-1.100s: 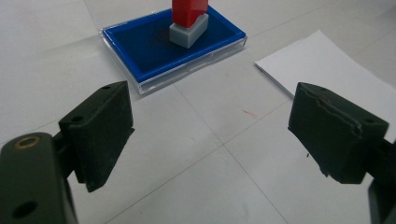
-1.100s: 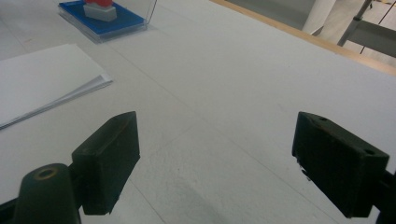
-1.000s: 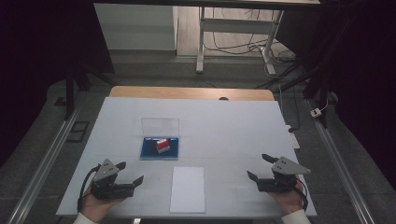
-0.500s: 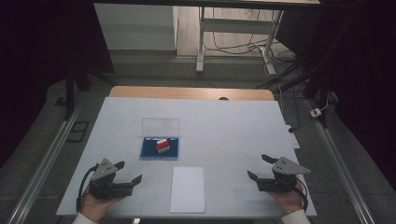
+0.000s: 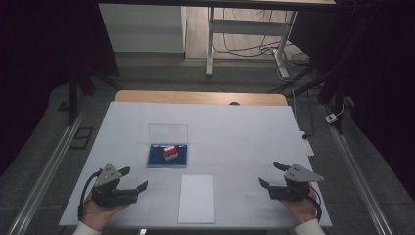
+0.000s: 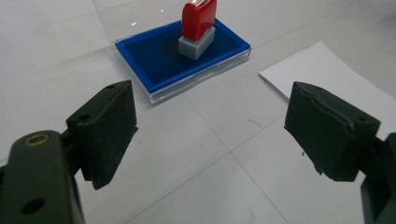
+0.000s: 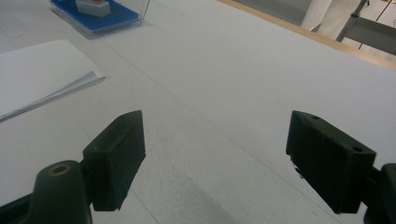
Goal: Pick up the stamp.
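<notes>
- My guess at the step: take the red stamp point(image 6: 198, 25), which stands upright on the blue ink pad point(image 5: 167, 155) at mid-worktop, just beyond the paper sheet point(image 5: 196, 198).
- To do it well I'd close on the red handle squarely and lift straight up — not drag the pad.
- My left gripper point(image 5: 131, 181) rests near left, jaws spread, empty, aimed toward the pad.
- My right gripper point(image 5: 273, 176) rests near right — likewise released, holding nothing.
</notes>
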`<move>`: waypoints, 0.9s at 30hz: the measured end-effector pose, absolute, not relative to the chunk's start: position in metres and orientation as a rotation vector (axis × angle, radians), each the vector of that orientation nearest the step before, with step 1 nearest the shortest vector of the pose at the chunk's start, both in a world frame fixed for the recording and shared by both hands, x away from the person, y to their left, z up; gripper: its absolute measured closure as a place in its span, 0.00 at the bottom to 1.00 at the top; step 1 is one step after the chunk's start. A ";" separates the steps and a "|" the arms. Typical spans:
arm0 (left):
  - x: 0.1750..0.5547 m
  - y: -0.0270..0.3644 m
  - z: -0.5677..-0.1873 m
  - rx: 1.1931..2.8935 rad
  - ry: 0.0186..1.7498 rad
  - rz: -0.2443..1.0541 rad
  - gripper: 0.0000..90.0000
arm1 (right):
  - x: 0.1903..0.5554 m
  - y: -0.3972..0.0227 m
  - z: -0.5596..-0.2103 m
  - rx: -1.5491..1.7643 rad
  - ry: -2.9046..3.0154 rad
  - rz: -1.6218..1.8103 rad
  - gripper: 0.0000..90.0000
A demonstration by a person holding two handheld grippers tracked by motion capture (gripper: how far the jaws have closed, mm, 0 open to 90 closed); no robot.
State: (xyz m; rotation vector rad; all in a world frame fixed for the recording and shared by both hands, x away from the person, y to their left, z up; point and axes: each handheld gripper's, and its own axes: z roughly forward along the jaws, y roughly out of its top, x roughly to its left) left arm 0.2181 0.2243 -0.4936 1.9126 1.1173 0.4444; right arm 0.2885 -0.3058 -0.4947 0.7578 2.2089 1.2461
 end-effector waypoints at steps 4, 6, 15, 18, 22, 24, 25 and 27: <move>0.223 0.223 -0.490 1.920 1.110 0.439 0.19 | 0.289 -0.305 -0.495 0.757 2.207 1.254 0.21; 0.225 0.222 -0.488 1.927 1.105 0.432 0.19 | 0.289 -0.306 -0.495 0.757 2.206 1.252 0.21; 0.237 0.224 -0.478 1.943 1.100 0.431 0.20 | 0.288 -0.307 -0.493 0.761 2.199 1.248 0.22; 0.244 0.224 -0.475 1.959 1.087 0.438 0.21 | 0.288 -0.306 -0.493 0.760 2.202 1.244 0.22; 0.257 0.221 -0.473 1.983 1.068 0.440 0.21 | 0.289 -0.305 -0.494 0.762 2.206 1.242 0.22; 0.262 0.218 -0.473 1.992 1.057 0.428 0.21 | 0.289 -0.305 -0.495 0.762 2.209 1.236 0.22; 0.264 0.217 -0.472 1.996 1.052 0.426 0.21 | 0.289 -0.305 -0.495 0.762 2.210 1.235 0.22; 0.267 0.216 -0.472 2.003 1.046 0.423 0.21 | 0.288 -0.305 -0.495 0.763 2.212 1.231 0.22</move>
